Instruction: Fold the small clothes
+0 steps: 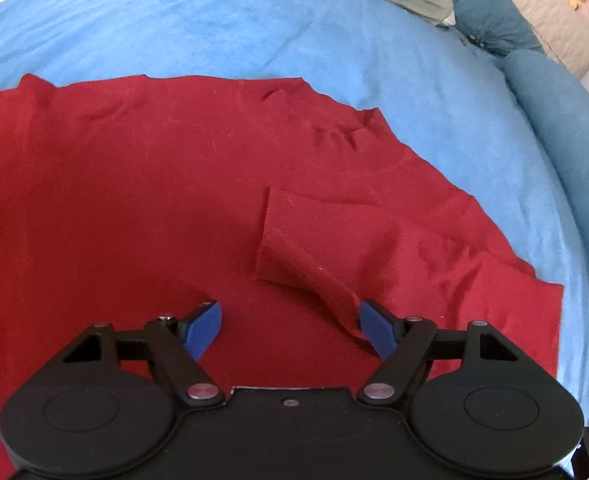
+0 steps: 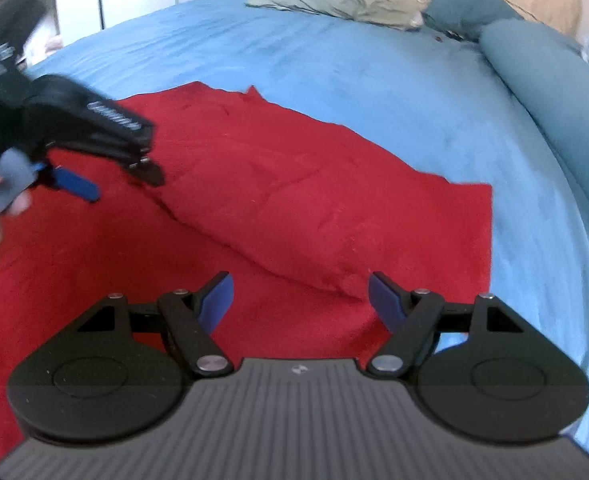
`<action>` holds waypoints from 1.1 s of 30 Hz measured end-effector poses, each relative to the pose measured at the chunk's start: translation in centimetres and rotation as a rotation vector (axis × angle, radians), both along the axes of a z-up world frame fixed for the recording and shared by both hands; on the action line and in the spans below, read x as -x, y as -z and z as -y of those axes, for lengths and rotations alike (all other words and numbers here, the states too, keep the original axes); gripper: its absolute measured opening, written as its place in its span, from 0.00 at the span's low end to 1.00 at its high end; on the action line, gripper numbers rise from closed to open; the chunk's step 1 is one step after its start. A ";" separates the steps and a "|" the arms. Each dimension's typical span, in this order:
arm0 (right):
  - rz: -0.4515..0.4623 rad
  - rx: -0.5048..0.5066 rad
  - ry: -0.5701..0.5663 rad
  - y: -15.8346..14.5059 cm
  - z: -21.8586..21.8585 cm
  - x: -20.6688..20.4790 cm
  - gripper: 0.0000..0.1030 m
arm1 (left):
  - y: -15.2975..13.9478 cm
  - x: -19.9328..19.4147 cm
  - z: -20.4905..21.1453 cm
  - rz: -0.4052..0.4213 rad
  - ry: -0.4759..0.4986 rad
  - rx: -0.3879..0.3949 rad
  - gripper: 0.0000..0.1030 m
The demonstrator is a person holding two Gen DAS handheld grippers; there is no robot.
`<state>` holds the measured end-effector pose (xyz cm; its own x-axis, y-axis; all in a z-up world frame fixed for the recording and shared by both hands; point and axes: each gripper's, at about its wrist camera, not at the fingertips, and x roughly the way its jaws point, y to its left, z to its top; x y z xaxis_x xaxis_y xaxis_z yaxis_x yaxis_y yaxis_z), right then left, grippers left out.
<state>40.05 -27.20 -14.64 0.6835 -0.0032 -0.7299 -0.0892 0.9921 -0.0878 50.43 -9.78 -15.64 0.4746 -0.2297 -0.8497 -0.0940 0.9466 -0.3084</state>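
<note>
Left wrist: red garment (image 1: 134, 208), sleeve (image 1: 306, 256) diagonal.

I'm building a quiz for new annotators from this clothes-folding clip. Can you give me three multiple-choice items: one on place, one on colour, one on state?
1. Where does the red garment lie?
A. on the blue bedspread
B. on a wooden floor
C. in a basket

2. What colour are the finger pads?
A. yellow
B. blue
C. white

3. How do the left gripper and right gripper stand?
A. both shut on cloth
B. one shut
C. both open, holding nothing

Key: A, blue fabric surrounds the garment; B, the pads show blue; C, their jaws are spread wide apart.
</note>
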 end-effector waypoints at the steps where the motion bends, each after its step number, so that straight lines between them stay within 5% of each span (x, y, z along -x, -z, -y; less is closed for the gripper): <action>1: 0.000 0.001 0.012 0.0 0.3 0.1 0.88 | 0.2 -0.1 0.1 0.005 -0.011 0.019 0.76; 5: 0.002 -0.008 0.059 -0.1 1.2 0.7 0.88 | 0.8 -1.4 0.6 0.013 -0.046 0.081 0.61; 8: 0.007 -0.006 0.093 -0.1 1.6 0.7 0.88 | 1.4 -2.6 1.1 -0.009 -0.058 0.081 0.36; 10: 0.010 0.001 0.127 0.0 1.9 0.7 0.89 | 1.3 -3.1 1.1 -0.012 -0.063 0.076 0.04; 16: 0.014 0.057 0.250 -0.1 2.3 1.4 0.97 | -3.4 -3.5 -1.0 0.184 -0.055 0.094 0.04; 21: -0.037 0.104 0.263 1.0 2.1 -0.1 0.97 | -7.4 -2.5 -5.6 0.372 -0.114 0.002 0.04; 26: -0.032 0.173 0.217 2.4 0.5 -2.1 0.97 | -5.7 -1.9 -8.7 0.367 -0.112 -0.056 0.04; 33: -0.025 0.227 0.314 2.4 3.1 -4.2 0.96 | -3.2 -0.6 -9.9 0.363 -0.113 -0.071 0.04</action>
<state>44.29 -30.33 -17.02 0.6054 -0.3724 -0.7034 0.2105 0.9272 -0.3097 51.04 0.09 -12.47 0.7665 -0.1054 -0.6335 -0.0958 0.9566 -0.2751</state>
